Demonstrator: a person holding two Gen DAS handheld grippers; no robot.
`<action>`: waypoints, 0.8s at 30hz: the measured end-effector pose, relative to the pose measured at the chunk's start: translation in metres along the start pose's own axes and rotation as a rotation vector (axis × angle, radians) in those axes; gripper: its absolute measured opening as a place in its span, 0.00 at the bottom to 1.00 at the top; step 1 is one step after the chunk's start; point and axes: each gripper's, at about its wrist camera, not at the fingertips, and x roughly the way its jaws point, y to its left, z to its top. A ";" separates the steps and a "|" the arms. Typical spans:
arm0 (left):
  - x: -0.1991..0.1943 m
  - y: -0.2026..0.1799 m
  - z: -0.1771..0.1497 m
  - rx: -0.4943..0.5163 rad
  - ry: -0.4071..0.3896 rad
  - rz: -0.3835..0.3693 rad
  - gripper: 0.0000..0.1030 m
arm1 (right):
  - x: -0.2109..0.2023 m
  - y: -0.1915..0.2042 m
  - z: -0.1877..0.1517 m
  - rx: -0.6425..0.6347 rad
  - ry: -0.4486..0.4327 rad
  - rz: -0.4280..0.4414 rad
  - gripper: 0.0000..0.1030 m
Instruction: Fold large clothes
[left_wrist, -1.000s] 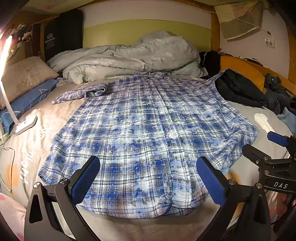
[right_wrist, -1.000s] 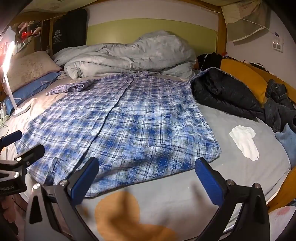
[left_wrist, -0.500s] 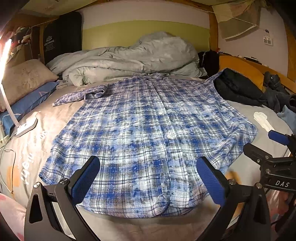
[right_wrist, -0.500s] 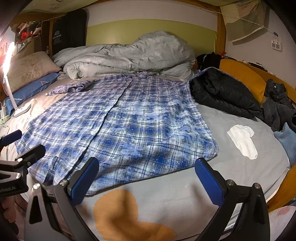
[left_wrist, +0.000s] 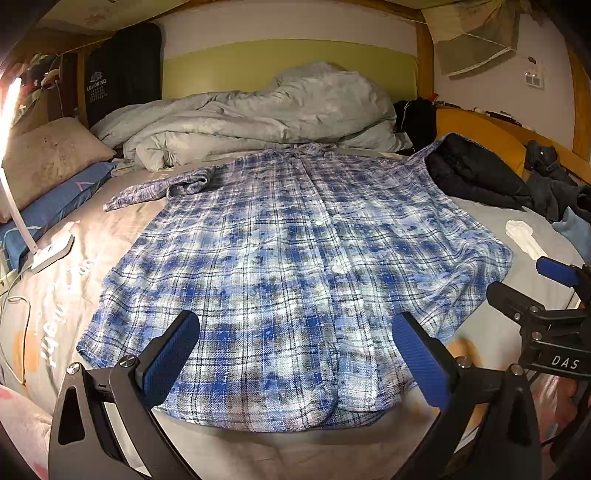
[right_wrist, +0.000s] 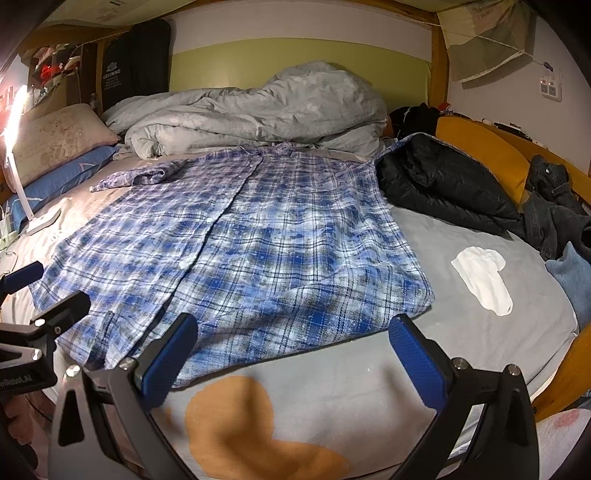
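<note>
- I see the blue plaid shirt (left_wrist: 295, 266) spread flat, front up and buttoned, across the middle of the bed sheet (right_wrist: 461, 354), collar toward the crumpled grey duvet (left_wrist: 266, 118).
- My left gripper (left_wrist: 295, 354) hovers over the shirt's near hem, jaws spread wide, nothing between them.
- My right gripper (right_wrist: 291, 354) hangs above the hem's right corner and the bare sheet, jaws likewise released and empty.
- One sleeve (left_wrist: 159, 188) lies bunched toward the pillows; the other side runs under a black jacket (right_wrist: 443, 184).
- A white cloth (right_wrist: 484, 280) lies on the sheet, apart from the shirt.
- A lit desk lamp (left_wrist: 22, 192) stands at the left edge.
</note>
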 end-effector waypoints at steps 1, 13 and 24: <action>0.000 0.000 0.000 -0.002 0.001 -0.001 1.00 | 0.000 0.000 0.000 0.001 0.000 0.000 1.00; 0.001 0.001 -0.001 0.000 0.001 0.002 1.00 | 0.001 0.000 0.000 -0.004 0.002 -0.002 1.00; 0.002 0.002 -0.001 -0.001 0.004 0.002 1.00 | 0.001 0.000 0.000 -0.003 0.004 -0.004 1.00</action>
